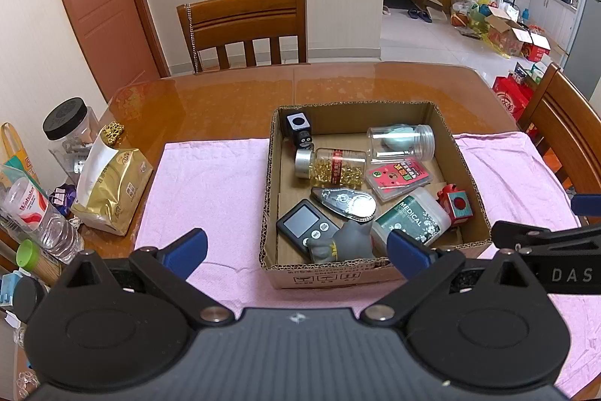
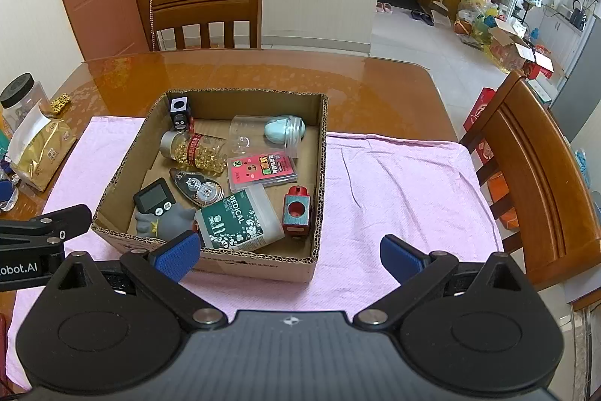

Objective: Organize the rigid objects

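1. A cardboard box [image 1: 375,275] sits on a pink towel [image 1: 210,183] spread over a glossy wooden tabletop [image 1: 225,100], with a wooden chair [image 1: 244,25] pushed in at the far side.
2. The left claw [image 1: 296,252] hovers at the box's near wall, its 2 blue pads spread wide apart and gripping nothing.
3. The right claw [image 2: 289,258] hangs over the towel by the box's near right corner, likewise spread wide and empty.
4. Inside the box, a capsule bottle [image 1: 334,168] lies on its side next to a clear jar [image 1: 402,142] holding a pale blue object.
5. A pink card case [image 1: 400,177] lies below the jar, with a silver correction-tape dispenser [image 1: 345,202] and a black digital timer [image 1: 304,226] to its left.
6. A grey cat figure [image 1: 345,243] rests against the near wall, beside a green swab box [image 1: 411,218] marked "MEDICAL".
7. A red block toy [image 1: 458,203] lies by the right wall; a black cube [image 1: 298,124] stands in the far left corner.
8. A gold foil bag [image 1: 109,190] and a water bottle [image 1: 41,217] crowd the tabletop's left edge.
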`<move>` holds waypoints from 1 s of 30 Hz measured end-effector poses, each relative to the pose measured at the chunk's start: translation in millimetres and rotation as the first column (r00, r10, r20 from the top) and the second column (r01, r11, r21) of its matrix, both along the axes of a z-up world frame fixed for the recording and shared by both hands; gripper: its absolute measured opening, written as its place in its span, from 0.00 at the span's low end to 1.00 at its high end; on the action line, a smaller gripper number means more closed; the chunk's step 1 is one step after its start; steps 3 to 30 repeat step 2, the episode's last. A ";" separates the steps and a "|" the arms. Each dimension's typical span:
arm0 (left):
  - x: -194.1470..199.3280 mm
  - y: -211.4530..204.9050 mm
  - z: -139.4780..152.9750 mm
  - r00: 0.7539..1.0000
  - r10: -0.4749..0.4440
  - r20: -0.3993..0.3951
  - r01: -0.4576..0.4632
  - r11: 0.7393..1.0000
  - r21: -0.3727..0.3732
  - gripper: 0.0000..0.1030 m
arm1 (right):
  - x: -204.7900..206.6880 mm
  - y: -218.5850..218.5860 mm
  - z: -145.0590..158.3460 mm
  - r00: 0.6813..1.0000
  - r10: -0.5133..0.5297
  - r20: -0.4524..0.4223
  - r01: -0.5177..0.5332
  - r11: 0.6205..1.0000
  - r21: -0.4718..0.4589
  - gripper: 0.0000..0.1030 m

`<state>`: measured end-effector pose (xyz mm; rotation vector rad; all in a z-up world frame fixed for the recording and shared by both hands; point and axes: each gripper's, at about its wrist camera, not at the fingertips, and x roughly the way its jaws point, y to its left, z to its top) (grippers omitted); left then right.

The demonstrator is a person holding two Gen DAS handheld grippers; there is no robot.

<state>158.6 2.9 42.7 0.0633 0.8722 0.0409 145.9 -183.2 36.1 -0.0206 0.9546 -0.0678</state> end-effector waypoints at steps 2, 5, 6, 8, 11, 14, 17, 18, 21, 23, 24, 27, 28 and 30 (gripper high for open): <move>-0.1 0.0 -0.1 1.000 0.002 0.000 -0.002 1.000 0.000 0.98 | 0.1 0.2 -0.1 1.000 0.003 -0.002 -0.003 1.000 0.002 1.00; -0.1 0.0 -0.1 1.000 0.002 0.000 -0.002 1.000 0.000 0.98 | 0.1 0.2 -0.1 1.000 0.003 -0.002 -0.003 1.000 0.002 1.00; -0.1 0.0 -0.1 1.000 0.002 0.000 -0.002 1.000 0.000 0.98 | 0.1 0.2 -0.1 1.000 0.003 -0.002 -0.003 1.000 0.002 1.00; -0.1 0.0 -0.1 1.000 0.002 0.000 -0.002 1.000 0.000 0.98 | 0.1 0.2 -0.1 1.000 0.003 -0.002 -0.003 1.000 0.002 1.00; -0.1 0.0 -0.1 1.000 0.002 0.000 -0.002 1.000 0.000 0.98 | 0.1 0.2 -0.1 1.000 0.003 -0.002 -0.003 1.000 0.002 1.00; -0.1 0.0 -0.1 1.000 0.002 0.000 -0.002 1.000 0.000 0.98 | 0.1 0.2 -0.1 1.000 0.003 -0.002 -0.003 1.000 0.002 1.00; -0.1 0.0 -0.1 1.000 0.002 0.000 -0.002 1.000 0.000 0.98 | 0.1 0.2 -0.1 1.000 0.003 -0.002 -0.003 1.000 0.002 1.00; -0.1 0.0 -0.1 1.000 0.002 0.000 -0.002 1.000 0.000 0.98 | 0.1 0.2 -0.1 1.000 0.003 -0.002 -0.003 1.000 0.002 1.00; -0.1 0.0 -0.1 1.000 0.002 0.000 -0.002 1.000 0.000 0.98 | 0.1 0.2 -0.1 1.000 0.003 -0.002 -0.003 1.000 0.002 1.00; -0.1 0.0 -0.1 1.000 0.002 0.000 -0.002 1.000 0.000 0.98 | 0.1 0.2 -0.1 1.000 0.003 -0.002 -0.003 1.000 0.002 1.00; -0.1 0.0 -0.1 1.000 0.002 0.000 -0.002 1.000 0.000 0.98 | 0.1 0.2 -0.1 1.000 0.003 -0.002 -0.003 1.000 0.002 1.00; -0.1 0.0 -0.1 1.000 0.002 0.000 -0.002 1.000 0.000 0.98 | 0.1 0.2 -0.1 1.000 0.003 -0.002 -0.003 1.000 0.002 1.00; -0.1 0.0 -0.1 1.000 0.002 0.000 -0.002 1.000 0.000 0.98 | 0.1 0.2 -0.1 1.000 0.003 -0.002 -0.003 1.000 0.002 1.00; -0.1 0.0 -0.1 1.000 0.002 0.000 -0.002 1.000 0.000 0.98 | 0.1 0.2 -0.1 1.000 0.003 -0.002 -0.003 1.000 0.002 1.00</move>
